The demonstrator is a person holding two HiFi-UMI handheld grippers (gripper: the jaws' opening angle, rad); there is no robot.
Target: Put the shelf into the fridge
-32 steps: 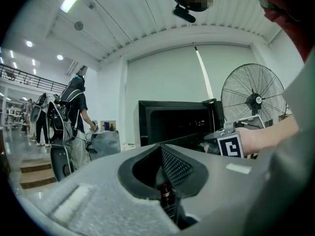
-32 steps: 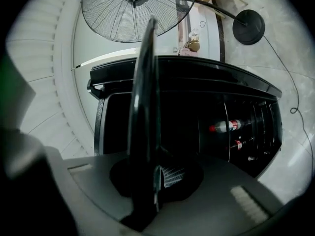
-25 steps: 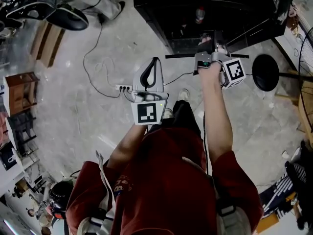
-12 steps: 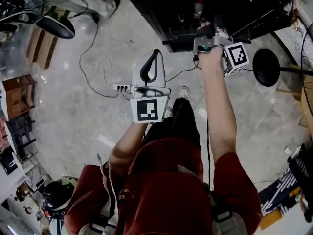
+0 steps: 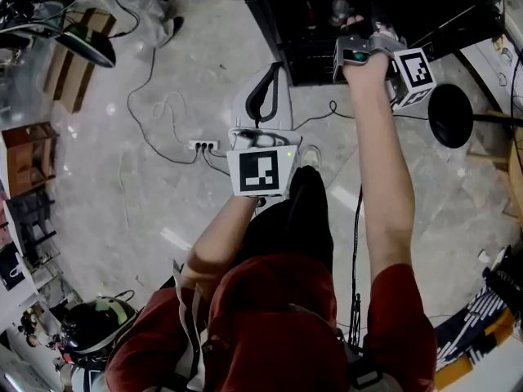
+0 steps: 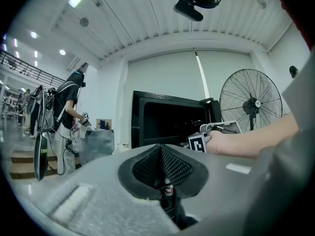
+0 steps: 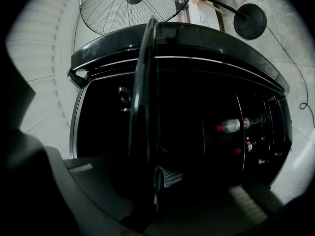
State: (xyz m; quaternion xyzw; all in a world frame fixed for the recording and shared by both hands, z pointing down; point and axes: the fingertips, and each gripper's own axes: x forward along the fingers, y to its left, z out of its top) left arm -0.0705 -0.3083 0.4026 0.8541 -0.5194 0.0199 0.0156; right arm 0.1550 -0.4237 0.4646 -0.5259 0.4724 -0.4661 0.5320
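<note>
The black fridge [image 5: 302, 47] stands open at the top of the head view. My right gripper [image 5: 359, 29] reaches level into its dark opening, shut on the shelf [image 7: 146, 82]. The shelf is a thin dark pane, seen edge-on in the right gripper view, running from the jaws [image 7: 153, 176] up across the fridge [image 7: 197, 33]; in the head view it is lost in the dark. My left gripper [image 5: 274, 65] hangs shut and empty over the floor, left of the right arm and short of the fridge [image 6: 167, 124]. Its closed pads [image 6: 161, 149] point at the fridge front.
Bottles with red caps [image 7: 229, 127] lie on racks inside the fridge. A standing fan [image 6: 251, 104] is right of the fridge, its round base [image 5: 452, 114] on the floor. A power strip [image 5: 204, 145] with cables lies left of my left gripper. A person [image 6: 69, 117] stands far left.
My right gripper has moved toward the fridge with the shelf; the shelf's edge, seen outside the front before, is now inside the dark opening. The left gripper has stayed about where it was.
</note>
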